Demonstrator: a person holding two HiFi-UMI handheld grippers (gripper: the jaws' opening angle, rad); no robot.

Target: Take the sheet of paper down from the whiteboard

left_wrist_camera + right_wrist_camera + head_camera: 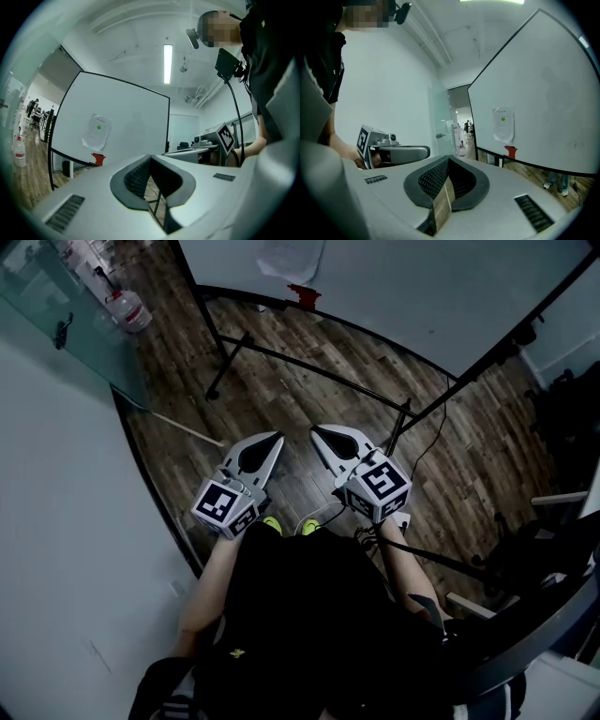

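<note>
The sheet of paper (97,131) hangs on the whiteboard (126,122), its lower edge curled, with a red holder (98,159) on the board's bottom rail below it. In the right gripper view the paper (504,124) and the whiteboard (548,103) stand ahead to the right. From above, the paper (291,257) shows at the top edge. My left gripper (277,439) and right gripper (315,431) are held side by side in front of the person's body, well short of the board. Both are shut with nothing in them; tips meet at left (150,156) and right (447,158).
The whiteboard's black stand legs (309,367) cross the wooden floor ahead of my feet. A glass partition (66,315) with a door and a water bottle (129,310) lies at the left. Chairs and a desk edge (553,521) crowd the right; a cable runs on the floor.
</note>
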